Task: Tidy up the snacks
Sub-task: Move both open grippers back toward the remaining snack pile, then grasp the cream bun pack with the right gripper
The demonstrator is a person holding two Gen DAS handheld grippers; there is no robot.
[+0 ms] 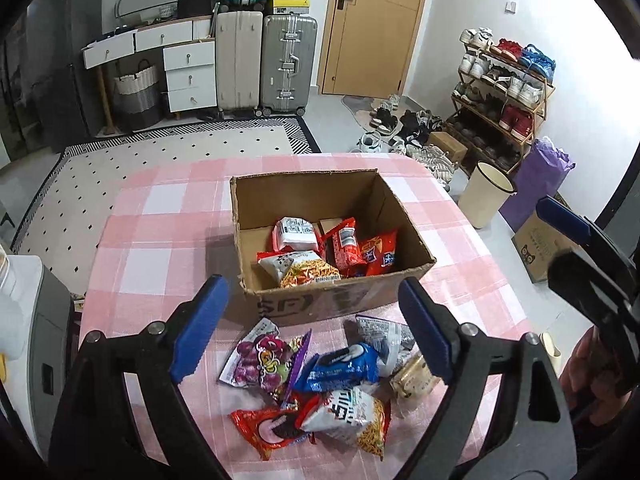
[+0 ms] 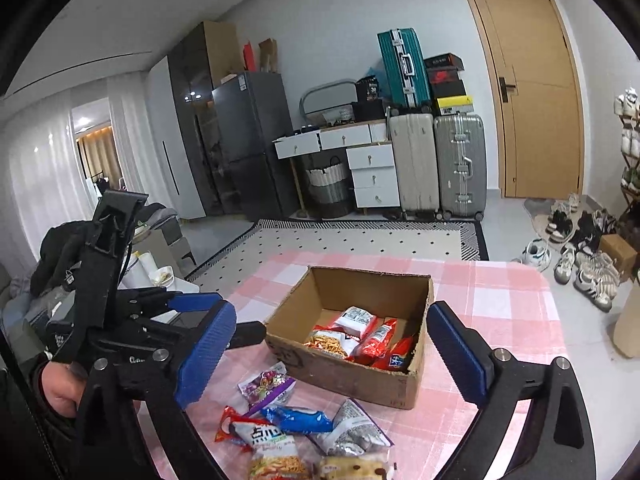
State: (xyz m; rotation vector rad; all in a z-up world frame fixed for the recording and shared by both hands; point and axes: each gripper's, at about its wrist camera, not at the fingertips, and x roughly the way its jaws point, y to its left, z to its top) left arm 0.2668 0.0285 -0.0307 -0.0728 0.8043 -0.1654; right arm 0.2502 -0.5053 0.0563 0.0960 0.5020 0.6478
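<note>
An open cardboard box [image 1: 256,304] stands on the pink checked table [image 1: 160,216] and holds several snack packs [image 1: 320,252]. It also shows in the right wrist view [image 2: 348,376]. Loose snack packs lie in front of it: a purple pack [image 1: 260,360], a blue pack [image 1: 344,368], a red pack [image 1: 268,428], a noodle-snack pack [image 1: 352,412]. My left gripper [image 1: 316,332] is open and empty above this pile. My right gripper [image 2: 332,356] is open and empty, above the table beside the box. The blue pack [image 2: 298,418] and a silver pack [image 2: 352,428] lie below it.
The left gripper's body [image 2: 120,320] sits at the left of the right wrist view. The right gripper's body [image 1: 588,252] is at the table's right edge. Beyond the table are a rug [image 1: 160,156], suitcases [image 1: 264,60], a cream bin [image 1: 486,194] and a shoe rack [image 1: 504,96].
</note>
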